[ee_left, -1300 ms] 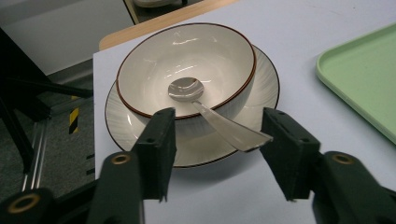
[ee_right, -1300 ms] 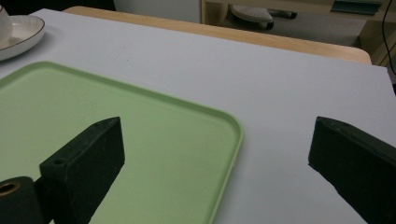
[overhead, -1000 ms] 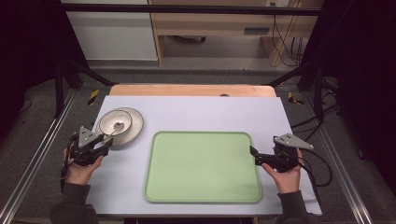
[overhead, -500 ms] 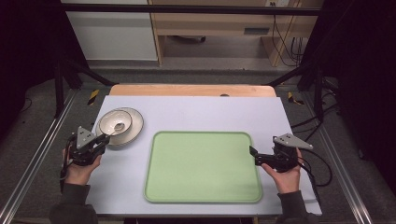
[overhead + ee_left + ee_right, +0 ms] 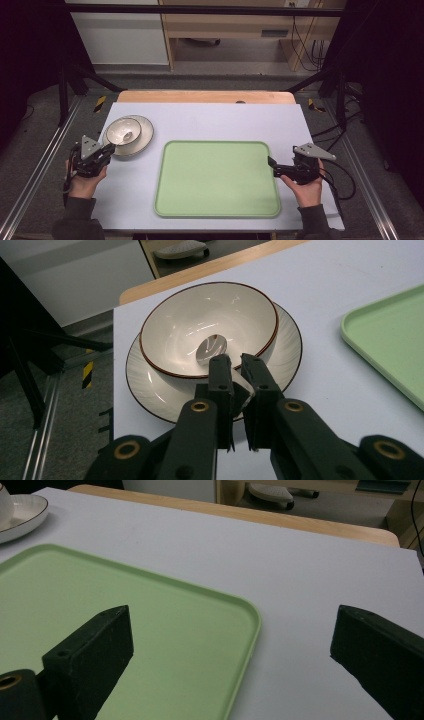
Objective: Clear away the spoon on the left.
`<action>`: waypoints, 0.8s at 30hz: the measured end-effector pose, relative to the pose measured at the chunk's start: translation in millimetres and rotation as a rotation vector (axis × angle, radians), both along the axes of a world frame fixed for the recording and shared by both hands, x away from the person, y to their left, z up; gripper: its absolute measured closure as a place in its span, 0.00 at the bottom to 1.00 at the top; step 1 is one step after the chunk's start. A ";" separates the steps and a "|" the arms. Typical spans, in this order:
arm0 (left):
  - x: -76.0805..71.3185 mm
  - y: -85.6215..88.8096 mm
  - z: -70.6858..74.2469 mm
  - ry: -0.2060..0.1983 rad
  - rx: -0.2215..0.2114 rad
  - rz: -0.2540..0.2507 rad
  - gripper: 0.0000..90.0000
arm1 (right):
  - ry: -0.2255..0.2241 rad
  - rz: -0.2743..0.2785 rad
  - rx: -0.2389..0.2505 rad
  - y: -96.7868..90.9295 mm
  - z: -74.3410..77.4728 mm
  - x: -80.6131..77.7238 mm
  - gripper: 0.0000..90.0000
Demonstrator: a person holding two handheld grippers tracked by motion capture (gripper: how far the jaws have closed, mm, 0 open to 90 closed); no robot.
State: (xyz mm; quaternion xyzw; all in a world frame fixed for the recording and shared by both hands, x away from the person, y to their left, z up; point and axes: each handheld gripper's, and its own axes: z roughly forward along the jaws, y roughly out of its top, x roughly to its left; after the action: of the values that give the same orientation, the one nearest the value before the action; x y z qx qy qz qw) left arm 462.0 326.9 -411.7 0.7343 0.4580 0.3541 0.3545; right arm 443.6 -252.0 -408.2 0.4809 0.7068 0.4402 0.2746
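A white bowl (image 5: 122,131) (image 5: 175,335) with a dark rim sits on a white plate (image 5: 145,137) (image 5: 145,390) at the table's left. A white spoon (image 5: 212,347) lies in the bowl, its handle coming out over the near rim. My left gripper (image 5: 107,149) (image 5: 236,362) has just been closing, and its jaws now pinch that handle. My right gripper (image 5: 272,167) (image 5: 231,617) stands open over the right edge of the green tray (image 5: 217,177) (image 5: 175,630), with nothing between its jaws.
A pale blue mat (image 5: 210,117) covers the table, with the wooden tabletop (image 5: 205,96) showing along the far edge. Dark metal frame rails (image 5: 40,165) run down both sides. Cables (image 5: 345,185) trail from the right gripper.
The left gripper's jaws have drawn together at the bowl's near rim, onto the spoon handle. Both hands have stayed where they were.
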 end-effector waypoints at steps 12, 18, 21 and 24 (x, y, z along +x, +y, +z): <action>-2.1 -2.3 4.5 -0.002 0.010 0.001 0.98 | 0.002 0.000 -0.004 -0.2 -0.1 0.5 0.04; -2.7 -3.4 5.8 -0.003 0.011 -0.001 0.98 | 0.003 -0.001 -0.001 -1.2 0.8 0.0 0.04; -2.7 -3.8 6.3 -0.004 0.010 0.002 0.98 | 0.003 -0.001 -0.001 -1.6 0.9 0.2 0.04; -3.2 -3.9 7.6 -0.002 0.008 0.008 0.99 | 0.002 0.000 -0.002 -1.4 0.7 0.5 0.04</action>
State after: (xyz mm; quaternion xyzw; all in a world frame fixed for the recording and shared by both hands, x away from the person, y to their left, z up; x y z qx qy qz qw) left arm 458.8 323.0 -404.1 0.7336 0.4590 0.3582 0.3506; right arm 444.1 -253.4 -407.5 0.4810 0.7077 0.4390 0.2741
